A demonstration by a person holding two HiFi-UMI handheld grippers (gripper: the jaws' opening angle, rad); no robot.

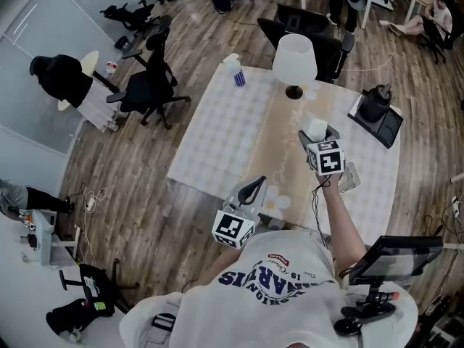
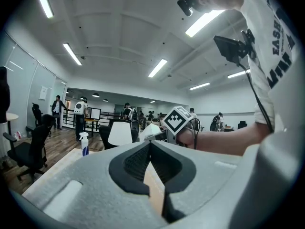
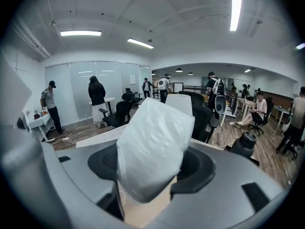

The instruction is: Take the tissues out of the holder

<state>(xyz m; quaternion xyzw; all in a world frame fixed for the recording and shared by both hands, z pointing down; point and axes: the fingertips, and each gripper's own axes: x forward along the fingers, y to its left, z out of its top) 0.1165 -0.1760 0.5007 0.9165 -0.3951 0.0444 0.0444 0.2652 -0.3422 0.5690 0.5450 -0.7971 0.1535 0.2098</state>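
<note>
**Tissues held above the table**

Our right gripper grips the tissues between its fingers. We hold them above the table, on the near side of the lamp. Our left gripper is at the near table edge, its fingers closed tip to tip with nothing between them.

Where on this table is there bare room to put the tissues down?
Widest bare patch: the left half of the tablecloth, nearer you than the spray bottle, left of the beige runner. Crowded on the right: lamp, kettle, and the right gripper holding the tissues.
</note>
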